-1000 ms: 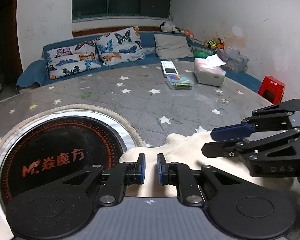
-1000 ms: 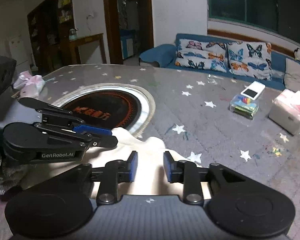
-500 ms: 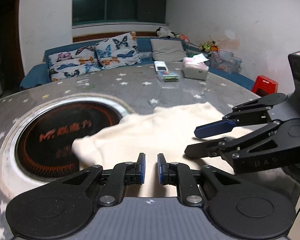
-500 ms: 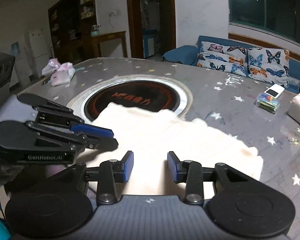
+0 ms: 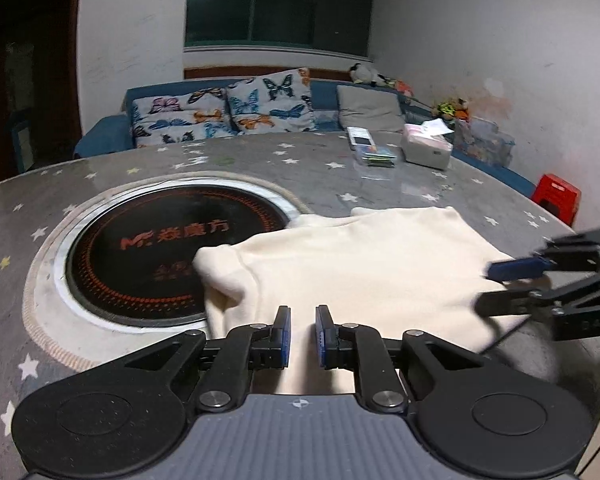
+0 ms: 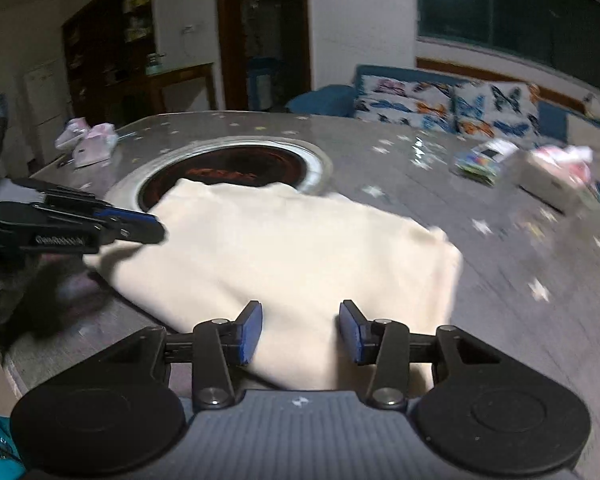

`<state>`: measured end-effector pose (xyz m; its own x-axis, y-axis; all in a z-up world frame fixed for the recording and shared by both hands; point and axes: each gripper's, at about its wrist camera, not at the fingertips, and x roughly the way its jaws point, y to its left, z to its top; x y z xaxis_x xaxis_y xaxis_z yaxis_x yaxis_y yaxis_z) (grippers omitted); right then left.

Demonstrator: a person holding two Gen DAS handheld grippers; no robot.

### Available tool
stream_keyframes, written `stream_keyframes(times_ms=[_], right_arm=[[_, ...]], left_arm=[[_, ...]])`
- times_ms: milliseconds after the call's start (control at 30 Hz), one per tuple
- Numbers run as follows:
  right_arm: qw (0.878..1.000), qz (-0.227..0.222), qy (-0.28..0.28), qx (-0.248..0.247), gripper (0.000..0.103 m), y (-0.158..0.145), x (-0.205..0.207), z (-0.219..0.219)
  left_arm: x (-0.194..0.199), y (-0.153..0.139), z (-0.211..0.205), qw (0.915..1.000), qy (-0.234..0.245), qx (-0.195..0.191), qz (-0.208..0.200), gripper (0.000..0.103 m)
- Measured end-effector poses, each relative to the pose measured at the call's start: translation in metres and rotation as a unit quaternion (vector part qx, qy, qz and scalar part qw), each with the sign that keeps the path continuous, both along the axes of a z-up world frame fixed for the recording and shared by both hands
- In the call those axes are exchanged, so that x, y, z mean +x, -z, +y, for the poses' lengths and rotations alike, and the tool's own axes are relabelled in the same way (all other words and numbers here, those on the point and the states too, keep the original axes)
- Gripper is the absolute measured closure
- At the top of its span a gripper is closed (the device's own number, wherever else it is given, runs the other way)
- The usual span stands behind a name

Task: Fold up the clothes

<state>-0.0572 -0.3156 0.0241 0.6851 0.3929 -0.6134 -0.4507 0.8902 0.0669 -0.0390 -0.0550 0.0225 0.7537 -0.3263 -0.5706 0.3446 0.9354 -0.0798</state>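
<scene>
Gripper jaws on the left gripper point(image 5: 301, 336), at the bottom centre of the left wrist view, stand narrowly apart with cream cloth showing in the gap; whether they pinch it cannot be told. To their left in that view, a round black cooktop point(image 5: 148, 252) with orange lettering is set into the grey star-patterned table point(image 5: 100, 176). A cream garment point(image 5: 356, 264) lies flat on the table across the middle of the frame, its left edge lapping over the cooktop's rim and its near edge reaching the table's front edge. Farther back, right of centre, a tissue box point(image 5: 426, 150) sits on the table, with a blue sofa point(image 5: 104, 136) and butterfly cushions point(image 5: 224, 114) behind. At the right edge the right gripper point(image 5: 512, 286) hovers over the garment's right side. In the right wrist view, which is blurred, the left gripper point(image 6: 140, 228) appears at the left edge over the garment point(image 6: 292, 252), and the right gripper point(image 6: 300, 330) at bottom centre has its jaws spread wide above the cloth's near edge, gripping nothing.
</scene>
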Motion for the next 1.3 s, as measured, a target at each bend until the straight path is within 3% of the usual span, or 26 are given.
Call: stream_keyframes(times_ms=[367,900,1300], right_arm=[[1.0,0.007,0.019,0.015,0.06,0.003,-0.006,-0.017],[0.999,0.01,0.016,0.026,0.06,-0.004,0.001,-0.018],[0.999,-0.008,0.035,0.005,0.061,-0.017,0.069,-0.016]], left_arm=[[0.014,-0.003,0.015,0.9989,-0.039,-0.024,0.014,0.088],[0.037,0.001,0.021,0.9971,-0.07,-0.021,0.024,0.088],[0.059,-0.007,0.004,0.9986,-0.048,-0.012,0.017,0.088]])
